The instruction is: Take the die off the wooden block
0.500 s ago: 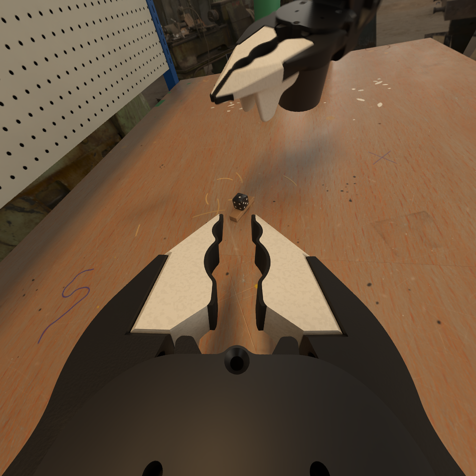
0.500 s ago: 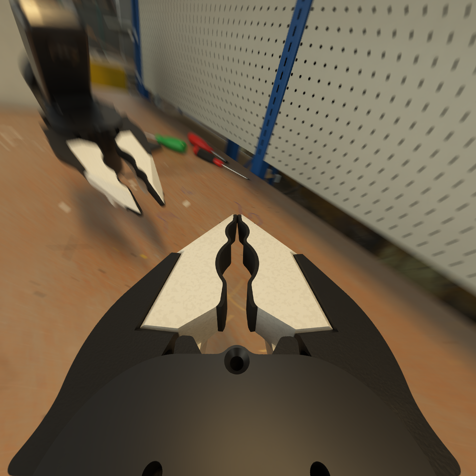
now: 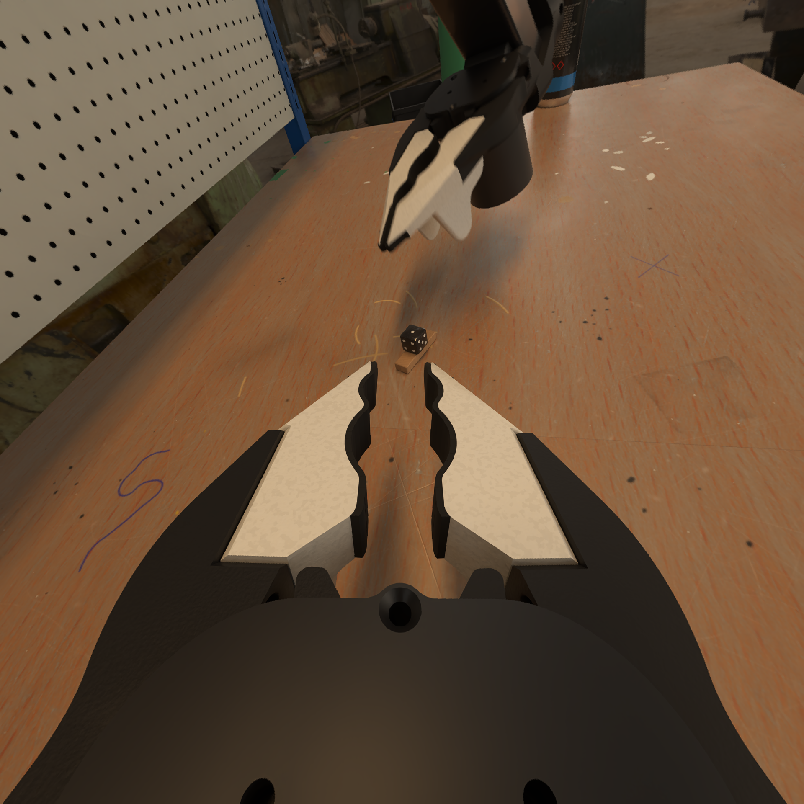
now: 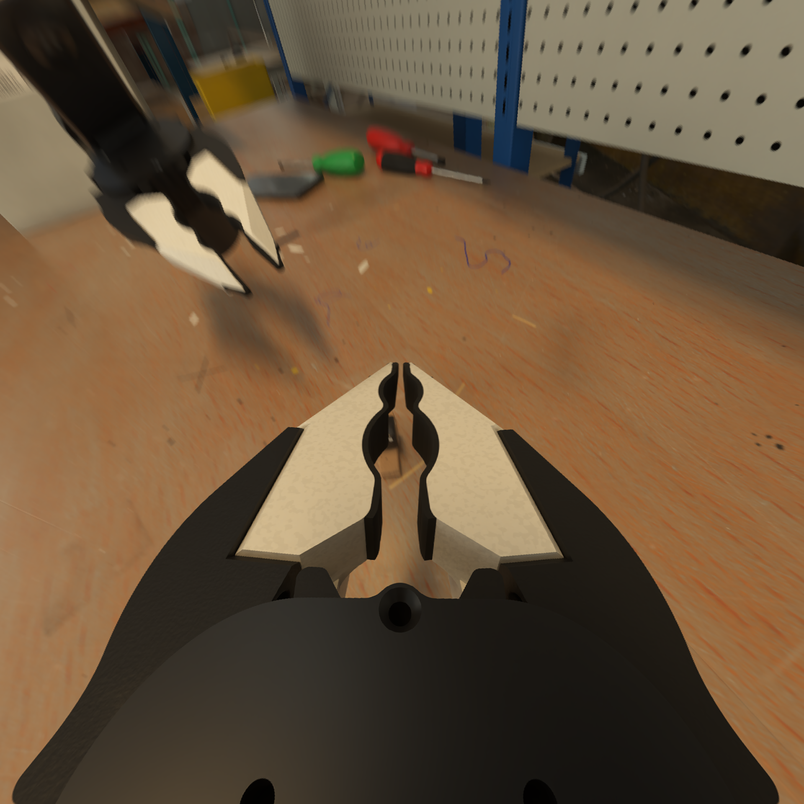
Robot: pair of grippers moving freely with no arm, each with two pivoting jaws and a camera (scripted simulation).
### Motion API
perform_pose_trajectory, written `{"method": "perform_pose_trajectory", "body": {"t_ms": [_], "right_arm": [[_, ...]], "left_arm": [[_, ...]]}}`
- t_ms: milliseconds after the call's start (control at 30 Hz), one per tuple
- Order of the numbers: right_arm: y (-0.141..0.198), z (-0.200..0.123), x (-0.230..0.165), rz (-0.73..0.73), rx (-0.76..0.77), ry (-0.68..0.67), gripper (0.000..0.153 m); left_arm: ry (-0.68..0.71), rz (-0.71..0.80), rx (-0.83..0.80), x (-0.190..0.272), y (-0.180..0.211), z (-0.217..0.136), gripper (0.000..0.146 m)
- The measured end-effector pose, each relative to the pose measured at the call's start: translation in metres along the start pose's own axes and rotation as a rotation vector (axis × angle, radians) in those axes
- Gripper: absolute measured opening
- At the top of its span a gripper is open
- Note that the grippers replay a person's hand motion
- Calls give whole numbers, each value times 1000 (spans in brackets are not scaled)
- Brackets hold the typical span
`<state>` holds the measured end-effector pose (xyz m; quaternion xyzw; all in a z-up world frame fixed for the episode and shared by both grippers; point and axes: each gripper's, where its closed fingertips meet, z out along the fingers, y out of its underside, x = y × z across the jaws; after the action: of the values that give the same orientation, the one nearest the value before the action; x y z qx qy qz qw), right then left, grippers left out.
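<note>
A black die with white dots (image 3: pixel 413 339) sits on a small flat wooden block (image 3: pixel 408 366) on the wooden workbench (image 3: pixel 609 391). My left gripper (image 3: pixel 400 367) is open and empty, low over the bench, with its fingertips just short of the block's near end. My right gripper (image 3: pixel 385 246) hangs shut and empty above and beyond the die, tips pointing down toward it. In the right wrist view, the right gripper (image 4: pixel 399 365) is shut with a hairline gap. The block (image 4: pixel 391 463) and the dark die (image 4: pixel 392 433) show partly between its fingers. The left gripper (image 4: pixel 261 278) appears blurred at upper left.
A white pegboard wall (image 3: pixel 108 152) with blue posts runs along one bench side. A green-handled screwdriver (image 4: pixel 339 162), two red ones (image 4: pixel 391 139), and a dark flat piece (image 4: pixel 283 185) lie near it. A spray can (image 3: pixel 561 65) stands at the far end.
The right gripper has dropped, tipped downward and come nearer the die, which now shows between its fingers. The left gripper, die and block have hardly moved.
</note>
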<state>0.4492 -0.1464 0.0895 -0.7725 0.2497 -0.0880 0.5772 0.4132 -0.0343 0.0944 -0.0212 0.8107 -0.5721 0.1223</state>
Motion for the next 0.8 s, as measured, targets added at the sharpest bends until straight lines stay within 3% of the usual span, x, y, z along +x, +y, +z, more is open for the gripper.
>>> {"method": "perform_pose_trajectory", "body": {"t_ms": [100,333,533,633,800], "right_arm": [[22,10,-5,-104,-140,28,15],[58,27,-11,-251,-352,39,24],[67,38,-10,-239,-414,24,27],[69,39,-10,-245,-428,18,17],[68,37,-6,-230,-424,30,16]], "left_arm": [[6,-5,1,1,0,0,21],[19,10,-8,6,1,2,21],[22,17,6,8,-3,0,21],[21,20,11,8,-5,-2,21],[16,19,9,6,-4,-2,21]]}}
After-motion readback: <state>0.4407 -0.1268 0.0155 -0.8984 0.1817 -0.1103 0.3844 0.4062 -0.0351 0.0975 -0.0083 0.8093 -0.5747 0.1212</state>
